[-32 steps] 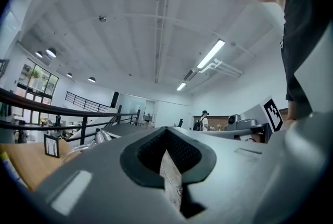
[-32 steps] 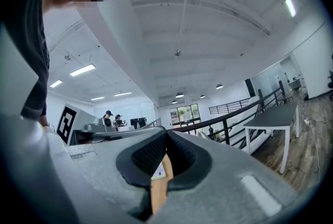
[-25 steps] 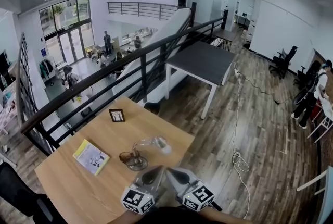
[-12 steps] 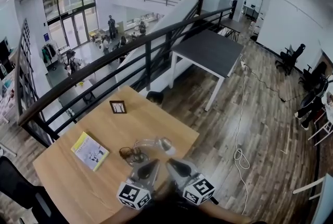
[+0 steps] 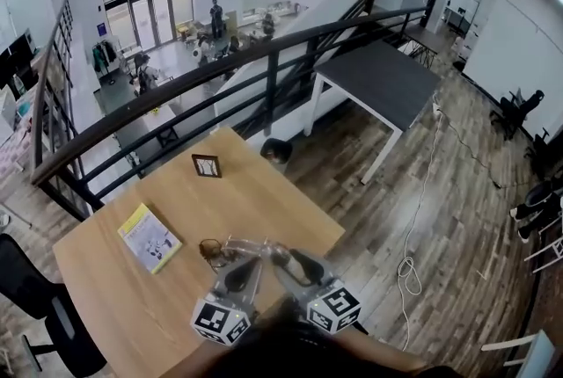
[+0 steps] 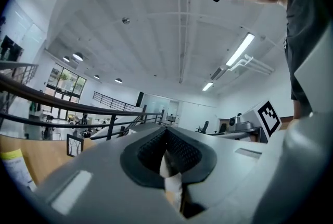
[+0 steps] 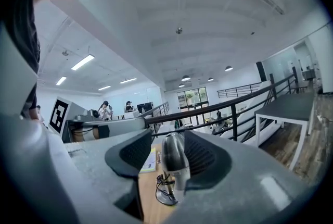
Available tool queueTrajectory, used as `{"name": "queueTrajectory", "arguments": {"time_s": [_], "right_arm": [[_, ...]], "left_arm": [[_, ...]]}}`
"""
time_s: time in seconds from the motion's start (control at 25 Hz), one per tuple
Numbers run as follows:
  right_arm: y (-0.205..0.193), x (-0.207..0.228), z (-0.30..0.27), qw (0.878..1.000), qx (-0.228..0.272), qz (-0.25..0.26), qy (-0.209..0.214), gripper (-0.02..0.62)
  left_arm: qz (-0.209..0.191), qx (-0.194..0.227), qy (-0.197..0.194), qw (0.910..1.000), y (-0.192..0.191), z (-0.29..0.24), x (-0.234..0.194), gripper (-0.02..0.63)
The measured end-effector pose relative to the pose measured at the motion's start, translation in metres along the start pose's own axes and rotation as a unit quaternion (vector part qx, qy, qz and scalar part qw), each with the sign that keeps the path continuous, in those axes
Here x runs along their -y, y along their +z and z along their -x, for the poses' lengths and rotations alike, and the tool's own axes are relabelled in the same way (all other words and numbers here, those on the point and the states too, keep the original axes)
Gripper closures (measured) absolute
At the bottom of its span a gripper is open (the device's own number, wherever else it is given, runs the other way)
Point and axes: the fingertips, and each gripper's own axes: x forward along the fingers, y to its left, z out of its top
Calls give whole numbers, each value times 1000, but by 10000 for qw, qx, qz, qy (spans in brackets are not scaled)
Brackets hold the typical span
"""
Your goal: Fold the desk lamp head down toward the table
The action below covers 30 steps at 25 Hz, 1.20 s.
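Note:
A desk lamp stands on the wooden table [image 5: 106,279], with its dark round base [image 5: 214,252] to the left and its silver head [image 5: 275,251] folded out to the right. In the right gripper view the lamp head [image 7: 174,158] lies between the jaws of my right gripper [image 5: 297,260], close to the right-hand pad and clear of the left-hand one; these jaws are opening. My left gripper [image 5: 239,271] reaches in beside the lamp's arm. Its pads are together, and a pale sliver [image 6: 169,176] shows in the slit; what it is cannot be told.
A yellow booklet [image 5: 148,237] lies left of the lamp and a small picture frame [image 5: 206,165] stands near the table's far edge. A black railing [image 5: 176,95] runs behind. A black chair [image 5: 35,306] is at the left, and a dark table [image 5: 378,82] stands beyond.
Both grippers have moved forward to the lamp. The right gripper's jaws, together before, now stand apart around the lamp head. The head view has swung a little.

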Motion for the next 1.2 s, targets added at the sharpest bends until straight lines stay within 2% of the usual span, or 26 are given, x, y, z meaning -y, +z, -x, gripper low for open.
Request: {"name": "queueTrajectory", "arguments": {"time_s": [0.32,0.64,0.8,1.2], "right_arm": [[-19,7,-27,9958,-583,42,710,338],[-17,9,-30,9927,-488,290,1069,353],[-15,9,-30,9916,-453,365,1157,353],[-37,20,-18,9882,-671,308,1339,357]], "left_arm": [[188,48,732,9971,-4,-8,-21,607],[440,-19,1209,9917,-30,-2,-30,607],[499,-48,1364,9894,-30,-1,-34,607],[640,-145,1514,9863,-41,6,-33,606]]}}
